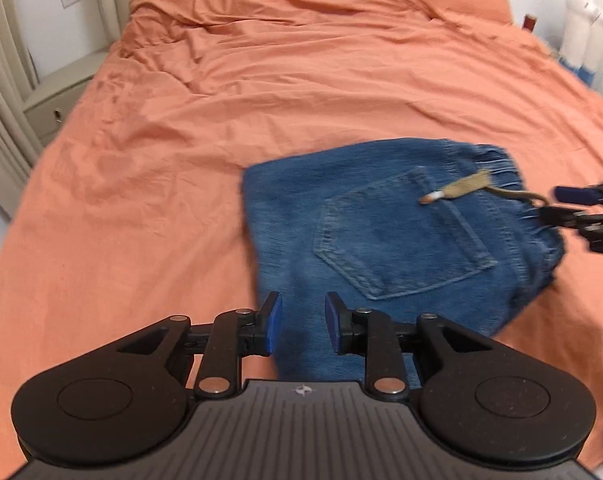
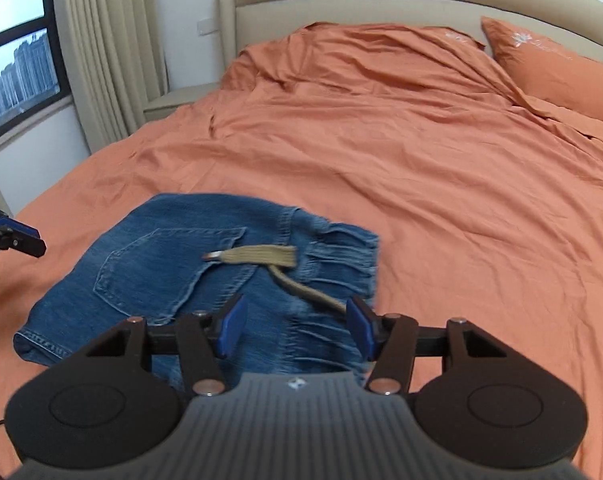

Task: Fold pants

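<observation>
While the left gripper (image 1: 303,322) is hovering with narrow, empty jaws, the folded pants (image 1: 385,236) are lying on the bed (image 1: 181,152); from the right, the right gripper (image 2: 295,326) is standing wide, empty; soft heavy denim, best gripped at the thick waistband (image 2: 341,248).

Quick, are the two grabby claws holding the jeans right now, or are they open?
Left gripper: open, holding nothing, above the folded jeans.
Right gripper: open, holding nothing, over the waistband.
</observation>
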`<state>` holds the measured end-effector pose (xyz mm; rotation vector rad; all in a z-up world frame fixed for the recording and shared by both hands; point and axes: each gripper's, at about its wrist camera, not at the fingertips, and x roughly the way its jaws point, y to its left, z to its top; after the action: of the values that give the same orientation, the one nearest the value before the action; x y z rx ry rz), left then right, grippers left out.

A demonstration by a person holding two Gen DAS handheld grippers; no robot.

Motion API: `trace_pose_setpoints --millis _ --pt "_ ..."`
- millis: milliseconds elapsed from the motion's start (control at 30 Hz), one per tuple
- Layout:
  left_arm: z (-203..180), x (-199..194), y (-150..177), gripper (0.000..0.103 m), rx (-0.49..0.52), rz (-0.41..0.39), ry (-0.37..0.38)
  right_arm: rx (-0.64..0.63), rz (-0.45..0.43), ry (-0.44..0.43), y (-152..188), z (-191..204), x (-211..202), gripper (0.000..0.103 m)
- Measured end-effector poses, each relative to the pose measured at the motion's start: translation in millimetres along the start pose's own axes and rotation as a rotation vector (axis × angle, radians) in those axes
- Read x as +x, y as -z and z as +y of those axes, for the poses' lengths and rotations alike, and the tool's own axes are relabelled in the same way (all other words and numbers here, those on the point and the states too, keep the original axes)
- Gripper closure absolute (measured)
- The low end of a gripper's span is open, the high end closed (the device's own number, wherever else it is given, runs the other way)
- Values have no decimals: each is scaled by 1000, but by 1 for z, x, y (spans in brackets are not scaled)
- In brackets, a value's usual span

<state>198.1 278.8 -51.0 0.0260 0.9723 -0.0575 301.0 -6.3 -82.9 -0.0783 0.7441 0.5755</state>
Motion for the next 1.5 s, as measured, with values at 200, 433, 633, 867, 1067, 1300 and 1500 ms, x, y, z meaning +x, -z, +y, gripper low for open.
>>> trace_pose_setpoints --millis 200,433,633,867,1067,1300,1500 --pt "-3 30 38 73 -34 37 62 -84 26 32 18 20 15 52" --pt "7 58 57 75 -54 111 68 -78 99 22 44 5 45 52" --pt "3 45 47 75 -5 87 43 -62 100 -3 25 2 35 58" --pt "20 31 13 75 -47 22 -14 -64 29 11 -39 -8 55 84" --pt "33 37 -6 75 -45 18 -38 12 134 16 -59 -30 114 85" --pt "34 46 -6 75 -66 20 -23 -33 177 59 -51 -25 141 85" --pt "25 17 -10 75 -54 -25 -34 -76 142 77 -55 -14 114 63"
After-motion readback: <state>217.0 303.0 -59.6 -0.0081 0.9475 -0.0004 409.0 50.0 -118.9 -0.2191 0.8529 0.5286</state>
